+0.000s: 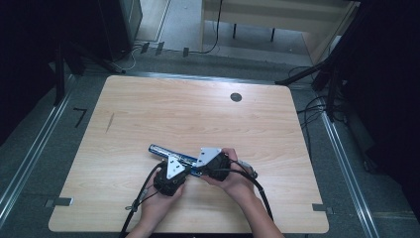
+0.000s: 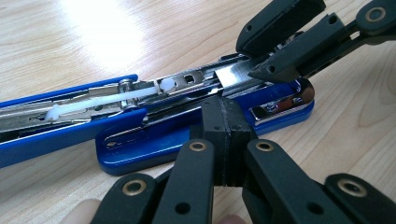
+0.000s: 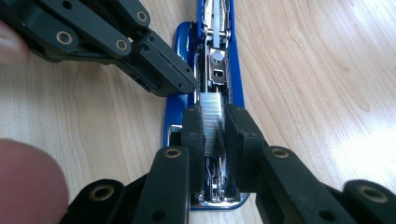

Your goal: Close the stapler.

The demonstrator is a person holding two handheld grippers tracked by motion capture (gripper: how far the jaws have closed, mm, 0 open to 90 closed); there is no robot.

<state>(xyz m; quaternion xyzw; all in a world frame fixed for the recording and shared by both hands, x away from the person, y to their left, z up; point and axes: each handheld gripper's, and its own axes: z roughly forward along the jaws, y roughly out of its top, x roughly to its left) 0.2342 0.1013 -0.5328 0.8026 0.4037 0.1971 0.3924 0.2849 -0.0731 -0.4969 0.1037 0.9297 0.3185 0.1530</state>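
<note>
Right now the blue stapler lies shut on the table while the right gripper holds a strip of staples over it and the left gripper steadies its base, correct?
Not shut. The left gripper view shows the blue stapler lying open, its metal staple channel exposed. The rest stands: the right gripper holds the strip of staples, and the left gripper steadies the base.

A blue stapler lies flat on the near half of the table, running left to right, its top cover swung open and laid back. The metal staple channel is exposed, with a white plastic pusher along it. A silver strip of staples sits over the channel at the front end, above the chrome anvil plate.
</note>
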